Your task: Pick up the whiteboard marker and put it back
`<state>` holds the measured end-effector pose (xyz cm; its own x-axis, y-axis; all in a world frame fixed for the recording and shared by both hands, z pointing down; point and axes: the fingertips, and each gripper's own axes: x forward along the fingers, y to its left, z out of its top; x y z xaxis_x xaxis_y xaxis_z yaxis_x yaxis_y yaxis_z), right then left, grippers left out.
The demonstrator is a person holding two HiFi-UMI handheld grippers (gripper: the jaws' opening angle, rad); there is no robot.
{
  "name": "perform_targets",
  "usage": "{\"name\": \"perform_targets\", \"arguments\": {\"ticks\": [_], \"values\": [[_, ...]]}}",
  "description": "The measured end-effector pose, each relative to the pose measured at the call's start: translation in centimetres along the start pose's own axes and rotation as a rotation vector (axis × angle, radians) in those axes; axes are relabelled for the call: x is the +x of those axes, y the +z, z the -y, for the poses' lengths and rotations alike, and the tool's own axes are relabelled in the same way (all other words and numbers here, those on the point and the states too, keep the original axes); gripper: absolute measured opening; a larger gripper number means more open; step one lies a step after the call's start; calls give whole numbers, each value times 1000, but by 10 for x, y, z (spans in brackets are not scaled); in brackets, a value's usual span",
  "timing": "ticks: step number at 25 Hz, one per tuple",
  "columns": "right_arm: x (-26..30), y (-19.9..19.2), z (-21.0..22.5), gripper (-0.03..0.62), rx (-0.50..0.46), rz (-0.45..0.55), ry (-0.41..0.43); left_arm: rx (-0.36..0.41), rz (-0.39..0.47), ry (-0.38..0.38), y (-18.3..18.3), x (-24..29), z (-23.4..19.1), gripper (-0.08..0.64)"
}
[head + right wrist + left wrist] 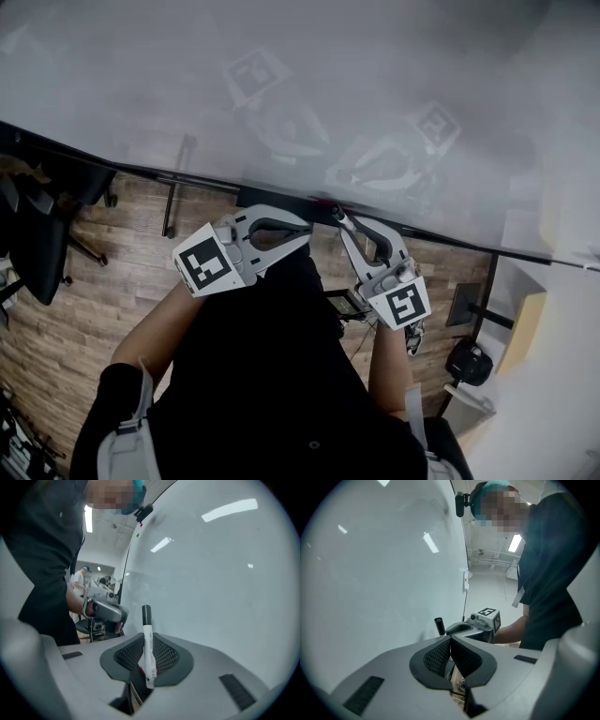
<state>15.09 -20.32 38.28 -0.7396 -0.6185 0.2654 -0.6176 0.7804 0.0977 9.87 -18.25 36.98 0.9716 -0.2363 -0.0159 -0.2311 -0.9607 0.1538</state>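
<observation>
**A:** What are the tongs doing?

**B:** The right gripper (148, 640) is clenched on the whiteboard marker (149, 656). The white barrel sits between the ribbed pads and the black cap juts past the tips. The left gripper (450, 641) is pressed shut and empty.

**A:** And where is the marker against the board?

**B:** It is just beside the face of the whiteboard (356, 75), close to its dark lower edge (187, 178). It lies along the surface with the cap pointing away from the holder. I cannot tell whether the cap touches the board. The left gripper's tips reach that same lower edge, near the right one's.

**A:** What is the surface like?

**B:** It is glossy and pale. In the head view it mirrors both grippers, square-marker cubes included. In the gripper views it carries bright streaks from the ceiling lights.

**A:** Below the edge?

**B:** There is a wood-plank floor (103, 281), partly covered by the person's dark top and forearms. Black office chairs (37, 234) stand toward the left, on castors.

**A:** Farther off?

**B:** The left gripper view shows a white ceiling with a lit panel (515, 543) beyond the board's side edge. In the right gripper view, a few people (84, 577) stand well back in the room, small and indistinct.
</observation>
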Motion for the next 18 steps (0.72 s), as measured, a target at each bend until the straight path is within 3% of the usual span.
{"name": "perform_targets", "arguments": {"ticks": [18], "values": [[-69,56,0,67,356,469,125,77,22,-94,21,0,7,6]]}}
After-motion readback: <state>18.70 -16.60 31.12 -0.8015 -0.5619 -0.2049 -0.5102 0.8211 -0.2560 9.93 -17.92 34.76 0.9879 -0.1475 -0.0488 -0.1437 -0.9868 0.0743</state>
